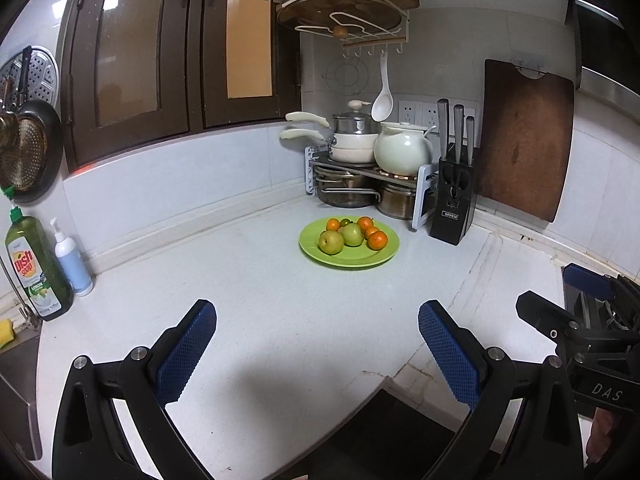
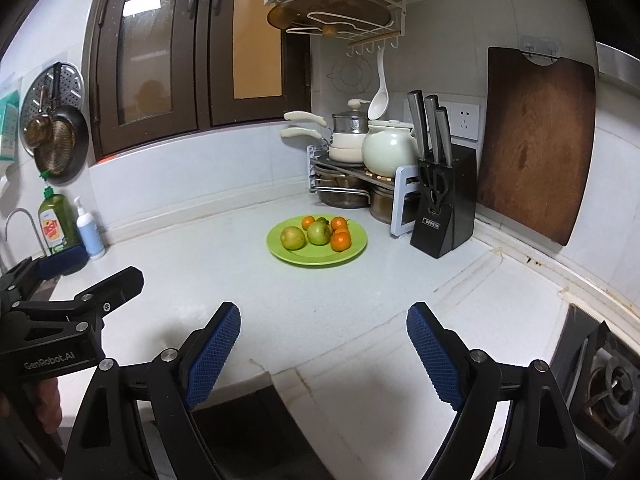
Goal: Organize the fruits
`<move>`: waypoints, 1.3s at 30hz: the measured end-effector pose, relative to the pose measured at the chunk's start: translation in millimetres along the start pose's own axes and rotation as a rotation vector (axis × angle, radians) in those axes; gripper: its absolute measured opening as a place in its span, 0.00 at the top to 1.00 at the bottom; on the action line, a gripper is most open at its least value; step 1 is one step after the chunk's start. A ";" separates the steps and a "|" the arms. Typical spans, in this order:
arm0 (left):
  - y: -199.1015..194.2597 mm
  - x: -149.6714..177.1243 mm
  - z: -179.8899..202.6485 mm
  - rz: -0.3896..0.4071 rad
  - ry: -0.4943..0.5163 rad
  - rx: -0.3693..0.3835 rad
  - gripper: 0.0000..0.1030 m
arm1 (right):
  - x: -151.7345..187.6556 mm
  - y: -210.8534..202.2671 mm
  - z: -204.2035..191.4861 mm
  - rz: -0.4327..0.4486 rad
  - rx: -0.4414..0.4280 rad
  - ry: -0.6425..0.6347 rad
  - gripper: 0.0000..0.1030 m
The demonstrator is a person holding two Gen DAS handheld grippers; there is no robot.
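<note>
A green plate [image 1: 352, 261] [image 2: 296, 258] sits on the white counter near the back corner. It holds two green pears [image 1: 331, 242] [image 2: 293, 238] and several small oranges [image 1: 377, 240] [image 2: 341, 241]. My left gripper [image 1: 318, 312] is open and empty, low over the counter's front, well short of the plate. My right gripper [image 2: 323, 316] is open and empty too, also short of the plate. Each gripper shows at the edge of the other's view: the right gripper [image 1: 560, 304] and the left gripper [image 2: 92, 272].
A pot rack [image 1: 360, 176] with pans and a white pot, a black knife block [image 1: 454, 200] and a leaning wooden board [image 1: 524, 140] stand behind the plate. A dish soap bottle [image 1: 38, 268] and pump bottle [image 1: 72, 260] stand at the left by the sink. A stove burner [image 2: 616, 392] lies at the right.
</note>
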State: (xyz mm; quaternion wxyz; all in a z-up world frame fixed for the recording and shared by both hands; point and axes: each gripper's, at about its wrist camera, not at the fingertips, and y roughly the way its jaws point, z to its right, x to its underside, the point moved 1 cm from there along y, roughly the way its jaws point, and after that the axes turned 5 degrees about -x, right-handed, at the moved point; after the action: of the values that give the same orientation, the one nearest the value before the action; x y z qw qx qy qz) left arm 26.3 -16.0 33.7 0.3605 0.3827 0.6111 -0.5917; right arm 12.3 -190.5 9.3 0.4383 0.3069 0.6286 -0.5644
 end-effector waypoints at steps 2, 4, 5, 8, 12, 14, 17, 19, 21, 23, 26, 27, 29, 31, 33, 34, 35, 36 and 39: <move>-2.4 0.5 -0.3 0.001 0.003 -0.004 0.00 | -0.2 0.0 0.3 0.001 0.001 0.001 0.16; -4.0 1.2 -1.2 0.002 0.003 -0.004 0.00 | 0.8 -1.8 0.4 0.002 0.002 -0.001 0.16; -3.8 1.3 -1.6 0.001 0.004 -0.003 0.00 | 1.3 -2.5 0.2 0.002 0.001 -0.001 0.16; -4.7 1.0 -2.4 0.002 0.006 -0.002 0.00 | 2.3 -4.0 -1.1 0.003 0.003 -0.003 0.16; -7.7 1.5 -2.0 0.007 0.007 -0.006 0.00 | 2.3 -4.6 -0.4 0.004 0.004 0.001 0.16; -9.6 1.5 -2.3 0.011 0.008 -0.009 0.00 | 2.7 -6.0 0.2 0.005 0.004 0.001 0.16; -11.6 1.8 -2.1 0.012 0.008 -0.009 0.00 | 2.8 -8.9 1.9 0.007 0.008 0.002 0.16; -11.7 1.6 -2.3 0.014 0.009 -0.010 0.00 | 3.0 -10.1 3.2 0.006 0.008 0.003 0.16; -13.0 1.0 -3.0 0.018 0.013 -0.012 0.00 | 2.8 -10.8 4.7 0.006 0.007 0.004 0.16; -13.5 -0.7 -3.3 0.020 0.016 -0.017 0.00 | 2.3 -12.1 5.5 0.008 0.010 0.002 0.16; -13.9 -1.2 -3.2 0.020 0.016 -0.016 0.00 | 1.5 -12.9 6.4 0.010 0.013 0.002 0.16; -14.0 -1.3 -3.6 0.019 0.016 -0.014 0.00 | 1.2 -13.0 6.9 0.010 0.013 0.001 0.16; -13.9 -2.4 -4.3 0.018 0.016 -0.010 0.00 | 1.0 -13.0 7.4 0.009 0.013 0.002 0.16; -13.9 -2.7 -4.9 0.019 0.017 -0.011 0.00 | 1.3 -12.8 7.4 0.010 0.012 0.000 0.16; -14.0 -2.9 -5.1 0.019 0.016 -0.016 0.00 | 1.2 -13.4 7.4 0.012 0.012 0.001 0.16; -13.4 -3.1 -5.4 0.018 0.017 -0.016 0.00 | 1.0 -13.0 7.4 0.012 0.011 0.001 0.16; -13.1 -3.2 -5.9 0.019 0.016 -0.017 0.00 | 0.8 -13.0 7.7 0.012 0.011 -0.001 0.16; -12.9 -3.3 -6.4 0.020 0.016 -0.019 0.00 | 0.7 -13.0 7.9 0.012 0.011 0.000 0.16; -12.5 -3.0 -7.7 0.024 0.015 -0.021 0.00 | 0.3 -12.4 7.6 0.010 0.010 0.000 0.16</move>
State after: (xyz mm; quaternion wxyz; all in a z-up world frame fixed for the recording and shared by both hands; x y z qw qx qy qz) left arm 16.5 -8.4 42.3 0.3671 0.3905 0.6154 -0.5780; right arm 2.8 -200.1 14.6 0.4394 0.3123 0.6243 -0.5655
